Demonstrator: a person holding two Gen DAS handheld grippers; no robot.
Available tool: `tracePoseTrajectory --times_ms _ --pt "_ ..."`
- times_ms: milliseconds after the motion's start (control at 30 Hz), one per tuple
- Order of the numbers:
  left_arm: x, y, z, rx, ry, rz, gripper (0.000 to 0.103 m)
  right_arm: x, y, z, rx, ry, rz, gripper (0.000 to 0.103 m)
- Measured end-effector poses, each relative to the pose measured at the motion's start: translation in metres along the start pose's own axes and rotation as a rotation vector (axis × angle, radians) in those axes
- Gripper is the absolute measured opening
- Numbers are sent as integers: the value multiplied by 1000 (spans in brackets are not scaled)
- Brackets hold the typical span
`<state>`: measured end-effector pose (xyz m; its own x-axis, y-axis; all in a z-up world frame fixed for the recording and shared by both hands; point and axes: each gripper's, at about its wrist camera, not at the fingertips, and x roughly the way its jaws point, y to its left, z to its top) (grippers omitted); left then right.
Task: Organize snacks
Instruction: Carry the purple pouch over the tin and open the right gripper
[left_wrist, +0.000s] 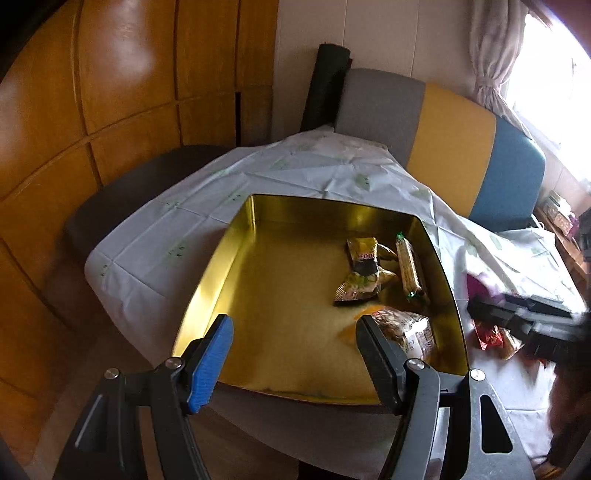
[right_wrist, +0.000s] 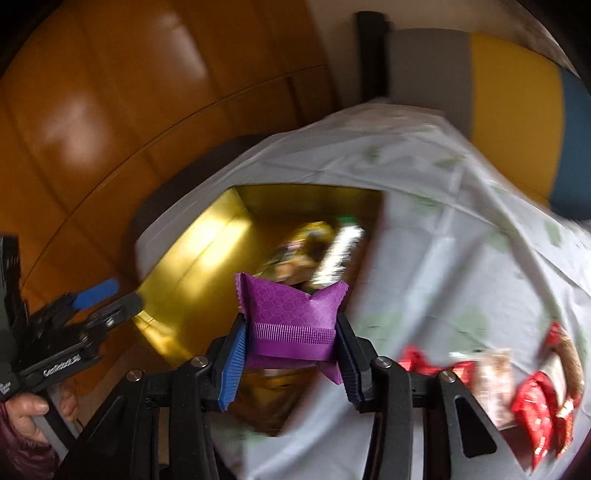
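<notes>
The gold tin (left_wrist: 229, 254) on the bench (left_wrist: 155, 236) holds a few snack packets (left_wrist: 364, 273) along its right side. The left tool (left_wrist: 293, 354) hangs over it, jaws apart and empty. The right tool (right_wrist: 291, 354) clamps a purple packet (right_wrist: 291, 314).

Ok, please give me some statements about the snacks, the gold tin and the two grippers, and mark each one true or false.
1. The right gripper grips a purple packet. True.
2. The left gripper holds a red packet. False: its jaws are open with nothing between them.
3. The gold tin is completely empty. False: several snack packets lie at its right side.
4. Red packets lie on the tablecloth, outside the tin. True.
5. A lid covers the tin. False: it is open at the top and its inside is visible.
</notes>
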<state>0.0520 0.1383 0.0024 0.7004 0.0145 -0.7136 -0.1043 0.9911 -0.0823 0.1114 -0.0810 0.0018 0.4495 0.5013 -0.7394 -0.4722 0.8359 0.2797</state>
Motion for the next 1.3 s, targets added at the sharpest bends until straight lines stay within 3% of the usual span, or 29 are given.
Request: tracePoseTrajectory --times_ms 267,400,667,833,900,967,1300 --pt "-2 8 0 -18 -7 4 70 36 54 -7 -98 84 40 48" --pt "-1 10 -2 -21 -5 7 70 57 62 -10 -119 143 43 56" --pt "0 11 -5 -23 5 6 70 76 58 -20 -99 194 38 60" --pt "-1 9 -5 -16 -1 5 70 65 52 -21 -49 163 65 62" --pt "-1 8 -5 -13 -2 6 71 60 46 -20 -20 141 85 72" --pt "-2 7 -6 -13 -1 4 72 56 43 -19 -1 126 97 75" --pt "-5 1 -7 13 -10 1 72 27 26 -19 37 47 31 75"
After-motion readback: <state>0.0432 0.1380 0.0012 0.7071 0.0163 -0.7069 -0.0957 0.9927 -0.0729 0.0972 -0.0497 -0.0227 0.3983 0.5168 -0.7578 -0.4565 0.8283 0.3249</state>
